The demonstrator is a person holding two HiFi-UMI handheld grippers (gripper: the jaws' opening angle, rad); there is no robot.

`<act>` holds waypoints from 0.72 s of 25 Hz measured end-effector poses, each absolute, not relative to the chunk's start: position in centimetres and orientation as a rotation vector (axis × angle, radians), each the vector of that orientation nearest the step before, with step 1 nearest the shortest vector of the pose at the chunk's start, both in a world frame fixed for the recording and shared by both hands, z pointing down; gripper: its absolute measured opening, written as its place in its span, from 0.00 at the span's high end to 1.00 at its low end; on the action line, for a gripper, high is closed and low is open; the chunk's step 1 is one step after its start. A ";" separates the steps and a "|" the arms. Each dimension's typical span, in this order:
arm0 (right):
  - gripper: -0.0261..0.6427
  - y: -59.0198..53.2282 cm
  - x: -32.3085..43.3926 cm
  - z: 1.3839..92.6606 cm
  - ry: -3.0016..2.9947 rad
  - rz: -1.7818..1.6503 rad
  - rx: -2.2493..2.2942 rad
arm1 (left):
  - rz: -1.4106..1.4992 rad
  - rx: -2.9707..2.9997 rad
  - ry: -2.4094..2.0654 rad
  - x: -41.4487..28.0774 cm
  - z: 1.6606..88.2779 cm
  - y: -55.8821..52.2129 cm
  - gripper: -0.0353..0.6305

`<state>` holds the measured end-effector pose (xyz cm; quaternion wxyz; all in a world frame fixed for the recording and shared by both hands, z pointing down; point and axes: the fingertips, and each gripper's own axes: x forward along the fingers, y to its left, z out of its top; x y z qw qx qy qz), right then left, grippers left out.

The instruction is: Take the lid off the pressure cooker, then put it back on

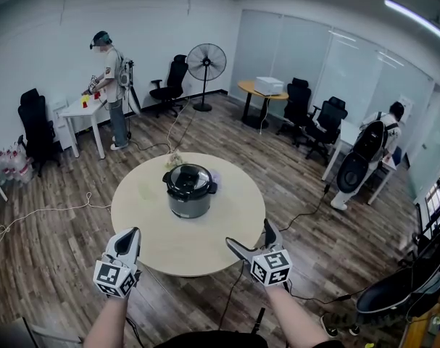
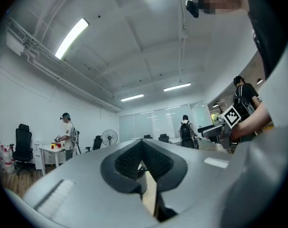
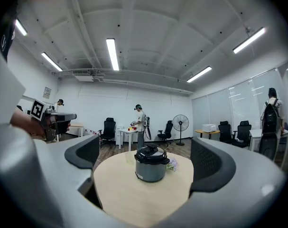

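R tongs point(image 1: 250, 236) wide open, empty; L tongs point(image 1: 127, 241) shut, empty. Lid point(image 1: 188, 177) still on cooker point(image 1: 190, 198), well off. Go in level, grip lid handle square.

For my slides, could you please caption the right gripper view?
Open, empty right gripper facing a lidded pressure cooker on a round table.
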<state>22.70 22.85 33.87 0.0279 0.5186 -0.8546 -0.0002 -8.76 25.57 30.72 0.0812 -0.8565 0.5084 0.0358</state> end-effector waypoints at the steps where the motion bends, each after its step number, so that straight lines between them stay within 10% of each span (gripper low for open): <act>1: 0.07 22.8 22.9 34.0 -2.640 -0.002 1.598 | 0.104 -2.558 1.521 -8.5 30.9 25.6 0.95; 9: 0.07 22.1 24.0 34.5 -2.674 0.003 1.562 | 0.127 -2.518 1.520 -6.8 31.3 25.7 0.94; 10: 0.07 21.9 24.1 34.5 -2.681 0.003 1.553 | 0.128 -2.527 1.508 -6.2 31.5 25.4 0.70; 11: 0.07 21.8 24.3 34.6 -2.689 0.000 1.544 | 0.121 -2.542 1.508 -5.5 31.9 25.1 0.20; 12: 0.07 21.7 24.6 34.5 -2.697 -0.004 1.536 | 0.103 -2.549 1.517 -4.9 32.3 24.8 0.07; 18: 0.07 20.5 25.5 34.8 -2.765 -0.010 1.462 | -0.014 -2.515 1.544 -2.0 34.3 24.7 0.06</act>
